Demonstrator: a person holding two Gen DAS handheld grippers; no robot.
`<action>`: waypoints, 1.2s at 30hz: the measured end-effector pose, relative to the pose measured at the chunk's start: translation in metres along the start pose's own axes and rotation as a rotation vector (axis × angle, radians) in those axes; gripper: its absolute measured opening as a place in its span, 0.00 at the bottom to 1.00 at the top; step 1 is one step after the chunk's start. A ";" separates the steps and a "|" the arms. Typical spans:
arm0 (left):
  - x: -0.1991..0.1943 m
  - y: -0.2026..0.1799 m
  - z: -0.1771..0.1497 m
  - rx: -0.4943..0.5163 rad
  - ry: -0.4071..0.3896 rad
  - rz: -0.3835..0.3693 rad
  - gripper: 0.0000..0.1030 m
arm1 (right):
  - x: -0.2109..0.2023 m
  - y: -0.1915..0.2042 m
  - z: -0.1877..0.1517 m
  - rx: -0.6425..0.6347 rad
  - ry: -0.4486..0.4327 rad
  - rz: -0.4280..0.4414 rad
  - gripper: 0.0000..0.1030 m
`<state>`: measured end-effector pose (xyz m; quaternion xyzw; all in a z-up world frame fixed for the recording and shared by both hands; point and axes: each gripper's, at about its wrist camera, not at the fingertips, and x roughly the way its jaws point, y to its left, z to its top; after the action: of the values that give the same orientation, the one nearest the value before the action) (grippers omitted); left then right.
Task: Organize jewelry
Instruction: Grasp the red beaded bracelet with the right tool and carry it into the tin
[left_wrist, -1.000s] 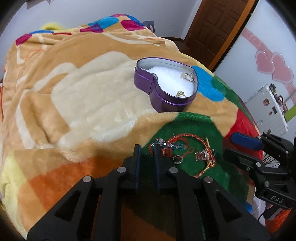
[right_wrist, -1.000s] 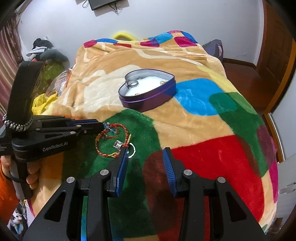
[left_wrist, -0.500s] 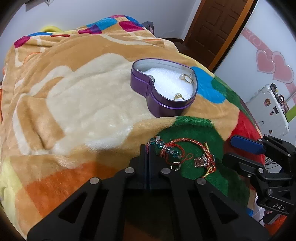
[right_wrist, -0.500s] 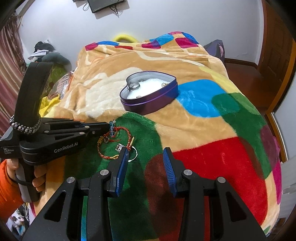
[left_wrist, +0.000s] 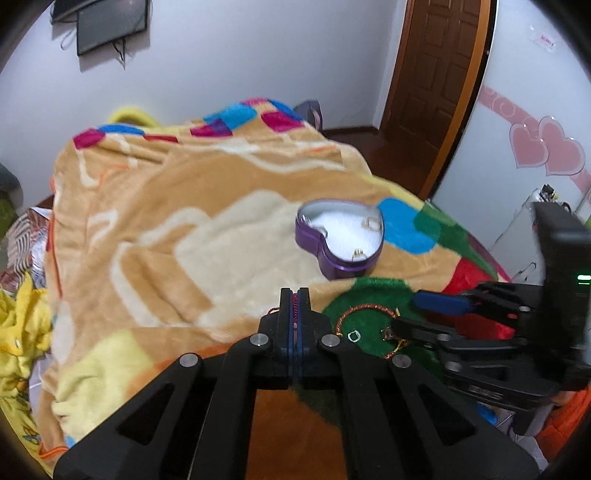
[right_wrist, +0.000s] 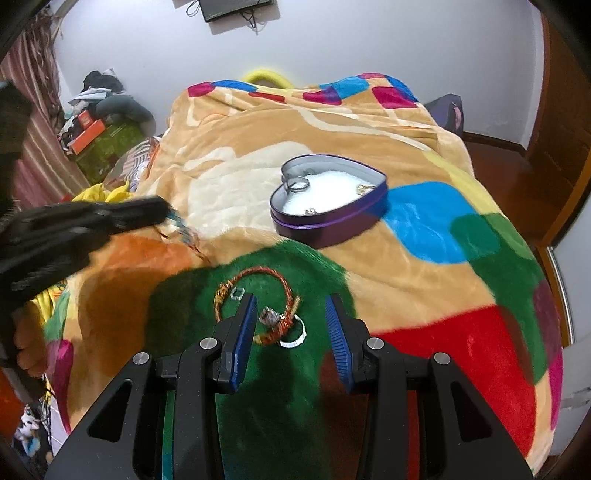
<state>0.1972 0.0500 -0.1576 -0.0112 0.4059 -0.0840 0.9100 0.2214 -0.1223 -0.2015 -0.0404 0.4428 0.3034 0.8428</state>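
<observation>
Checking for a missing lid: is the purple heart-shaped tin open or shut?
Open. The purple heart-shaped tin has no lid on; its white lining and three rings show inside.

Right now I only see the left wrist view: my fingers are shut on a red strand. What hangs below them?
Observer: A beaded chain with blue beads dangles from the left gripper.
Operator: How many rings are in the tin?
Observer: Three; you cannot see the notch ring behind the wall.
Operator: What's under the right gripper?
Observer: Its open jaws straddle the charm of the bracelet; a silver ring lies beside it.
</observation>
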 end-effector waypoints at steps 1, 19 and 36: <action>-0.006 0.001 0.000 -0.002 -0.012 0.003 0.00 | 0.005 0.000 0.002 -0.004 0.011 -0.002 0.32; -0.029 0.008 -0.001 -0.029 -0.065 0.002 0.00 | -0.017 0.009 0.015 -0.037 -0.050 -0.019 0.04; -0.052 -0.009 0.032 -0.004 -0.161 -0.028 0.00 | -0.069 -0.002 0.043 -0.034 -0.218 -0.056 0.03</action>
<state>0.1858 0.0480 -0.0971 -0.0251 0.3312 -0.0946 0.9385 0.2248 -0.1419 -0.1227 -0.0339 0.3418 0.2896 0.8934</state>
